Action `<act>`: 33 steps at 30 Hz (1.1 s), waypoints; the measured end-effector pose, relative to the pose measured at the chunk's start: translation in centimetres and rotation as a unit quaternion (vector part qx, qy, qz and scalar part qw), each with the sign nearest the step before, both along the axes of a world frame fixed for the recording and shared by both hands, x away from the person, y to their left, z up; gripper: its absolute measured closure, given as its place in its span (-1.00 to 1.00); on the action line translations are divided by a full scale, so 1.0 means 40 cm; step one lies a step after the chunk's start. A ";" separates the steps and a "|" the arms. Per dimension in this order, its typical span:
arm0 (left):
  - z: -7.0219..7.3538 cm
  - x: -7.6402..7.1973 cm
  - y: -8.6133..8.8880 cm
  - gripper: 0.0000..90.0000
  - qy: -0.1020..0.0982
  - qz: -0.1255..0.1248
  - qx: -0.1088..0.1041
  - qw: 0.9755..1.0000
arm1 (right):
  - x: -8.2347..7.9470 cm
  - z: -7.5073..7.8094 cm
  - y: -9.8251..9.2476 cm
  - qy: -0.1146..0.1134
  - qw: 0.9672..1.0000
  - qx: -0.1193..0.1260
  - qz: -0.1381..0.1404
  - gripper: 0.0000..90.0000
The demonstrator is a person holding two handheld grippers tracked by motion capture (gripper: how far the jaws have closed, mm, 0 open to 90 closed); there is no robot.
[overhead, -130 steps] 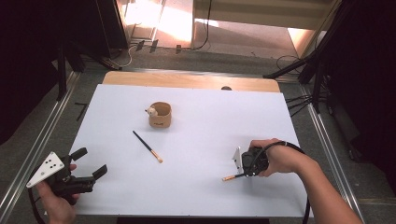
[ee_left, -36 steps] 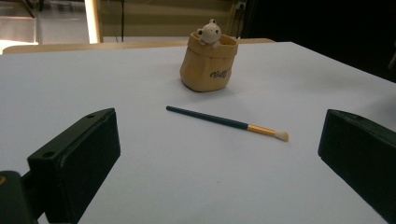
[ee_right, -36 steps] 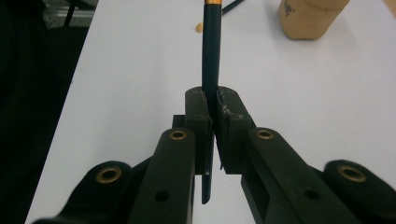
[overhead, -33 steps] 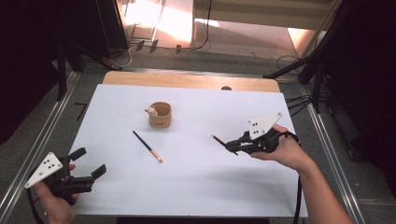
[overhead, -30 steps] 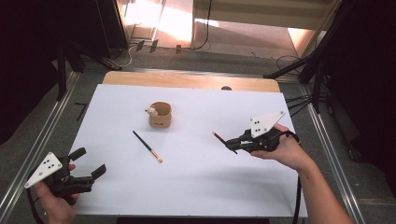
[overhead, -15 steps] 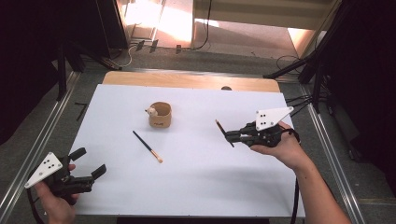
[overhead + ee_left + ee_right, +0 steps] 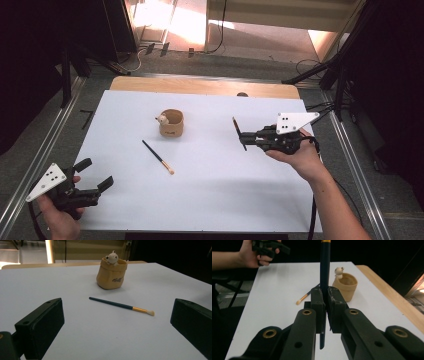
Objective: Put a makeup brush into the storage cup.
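Held brush [image 7: 239, 133] right of centre in the high view, clamped between the closed jaws of the right gripper [image 7: 246, 136] and lifted clear of the white table sheet [image 7: 220, 200]. Stands nearly upright there, crosswise to the jaws, dark handle tilted slightly toward the upper left. In the right gripper view, same brush [image 7: 324, 270] rising straight up the middle of the frame, a gold band at the very top edge, its lower end poking out below the pads [image 7: 317, 307]. Right hand [image 7: 295, 152] wrapped around the gripper body, forearm entering from the lower right.

Second brush [image 7: 157, 156] lying flat on the sheet left of centre, pale tip toward the lower right; in the left gripper view [image 7: 122, 306] mid-frame, tip to the right. Tan cup with a small bear figure [image 7: 171, 123] just above it, upright, apart from both brushes; upper middle of the left gripper view [image 7: 111, 273].

Left gripper [image 7: 97, 175] in the lower left corner, held in the left hand [image 7: 62, 220], jaws spread wide and empty, just over the sheet's edge.
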State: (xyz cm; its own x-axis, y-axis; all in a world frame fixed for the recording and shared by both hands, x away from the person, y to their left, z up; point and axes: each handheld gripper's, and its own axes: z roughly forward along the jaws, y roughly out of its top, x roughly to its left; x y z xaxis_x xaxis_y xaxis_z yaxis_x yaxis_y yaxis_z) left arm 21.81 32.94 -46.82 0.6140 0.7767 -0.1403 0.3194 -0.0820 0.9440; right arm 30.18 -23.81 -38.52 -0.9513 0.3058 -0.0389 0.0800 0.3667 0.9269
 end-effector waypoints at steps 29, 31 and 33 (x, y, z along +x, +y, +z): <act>0.000 -0.001 0.002 -1.00 -0.003 -0.001 -0.003 1.000 | 0.027 0.045 0.056 -0.029 0.994 0.083 -0.069 0.90; 0.000 -0.001 0.001 -1.00 -0.003 -0.001 -0.005 1.000 | 0.030 0.047 0.062 -0.033 0.993 0.087 -0.075 0.90; 0.001 -0.001 0.000 -1.00 -0.001 0.000 -0.005 1.000 | 0.032 0.051 0.070 -0.036 0.992 0.091 -0.080 0.90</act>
State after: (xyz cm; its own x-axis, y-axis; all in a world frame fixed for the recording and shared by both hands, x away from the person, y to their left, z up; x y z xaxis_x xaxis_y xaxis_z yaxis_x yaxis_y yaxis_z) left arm 21.77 32.94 -46.78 0.6141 0.7756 -0.1460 0.3167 -0.0728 0.9457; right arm 31.46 -21.03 -36.49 -0.8868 0.4608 -0.0345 0.0556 0.1805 0.9820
